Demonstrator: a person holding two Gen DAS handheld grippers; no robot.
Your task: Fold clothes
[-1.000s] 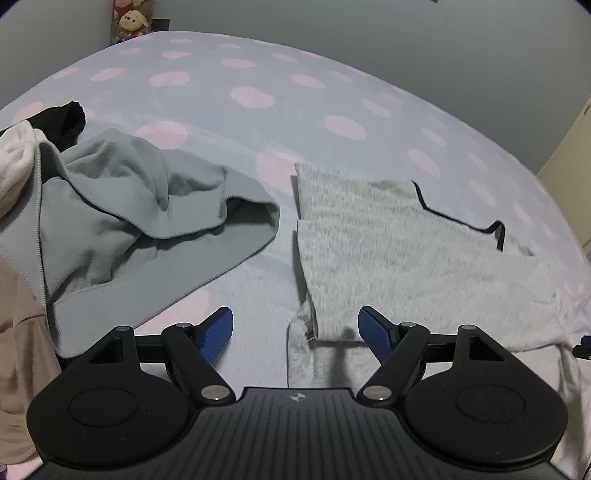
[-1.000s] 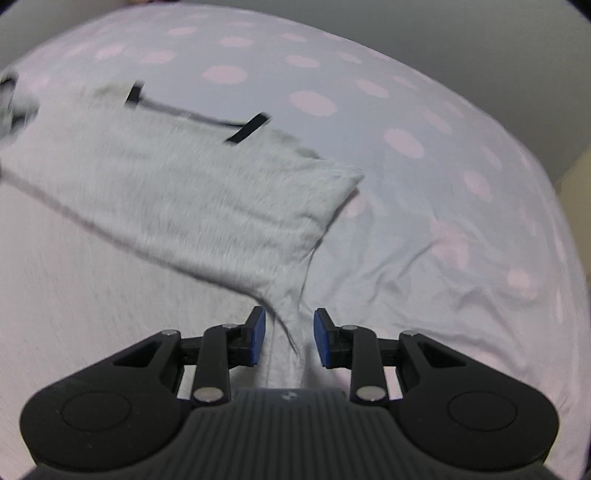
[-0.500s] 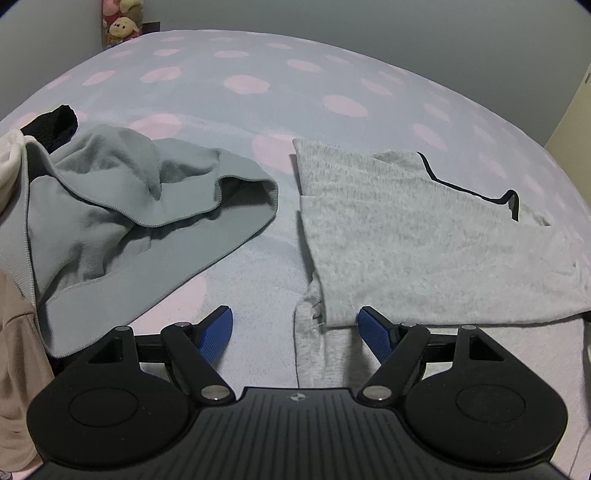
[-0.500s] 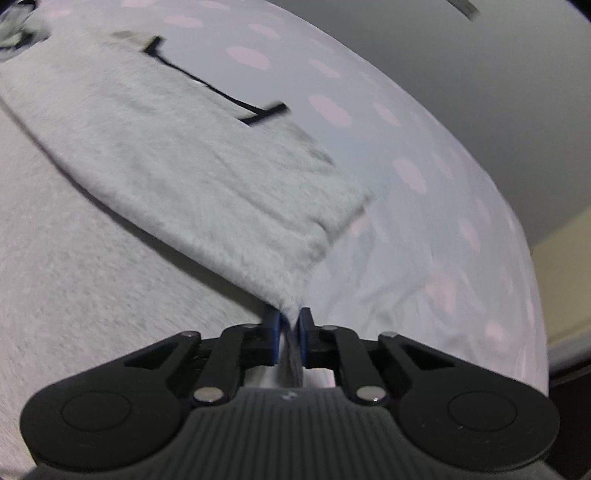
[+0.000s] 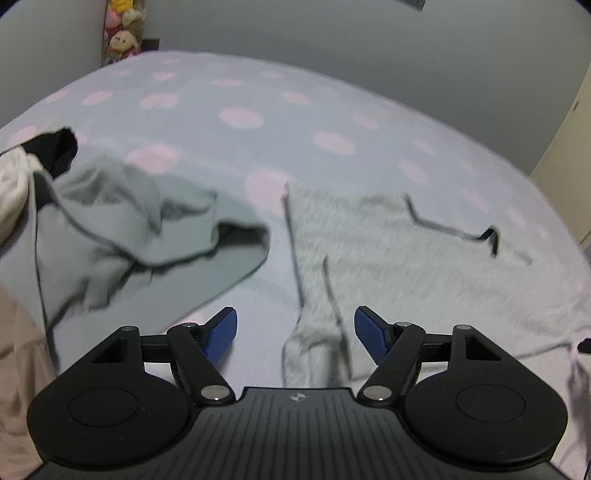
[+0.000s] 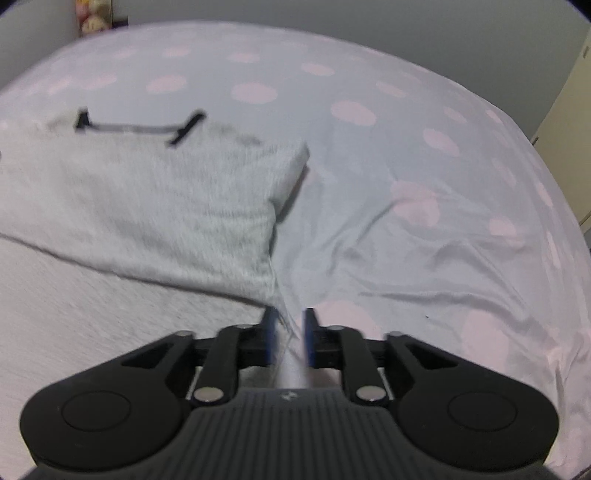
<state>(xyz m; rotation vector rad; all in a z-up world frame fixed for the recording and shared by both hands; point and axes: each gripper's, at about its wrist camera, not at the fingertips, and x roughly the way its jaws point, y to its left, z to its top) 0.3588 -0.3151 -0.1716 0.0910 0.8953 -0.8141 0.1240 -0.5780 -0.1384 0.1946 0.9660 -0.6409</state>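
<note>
The light grey T-shirt (image 5: 388,251) with black neck trim lies partly folded on the bed sheet (image 5: 258,103), a pale sheet dotted with pink spots. Its upper layer is folded over, the black trim towards the far side and a narrow strip of cloth running down towards the near edge.

The left gripper (image 5: 295,330) hangs above that near strip. Its jaws stand wide and are closing slightly; the strip lies between the blue pads (image 5: 221,332) without touching them.

The right gripper (image 6: 290,338) is at the T-shirt's other near corner. Its jaws are opening, with a thin fold of cloth between them; the blur hides whether the pads press it.

To the left of the T-shirt, apart from it, lies a crumpled grey-green sweatshirt (image 5: 122,236), with a white garment (image 5: 13,192), a black garment (image 5: 55,147) and a beige garment (image 5: 18,350) beyond it. Plush toys (image 5: 122,33) sit against the wall past the bed's far left corner.
</note>
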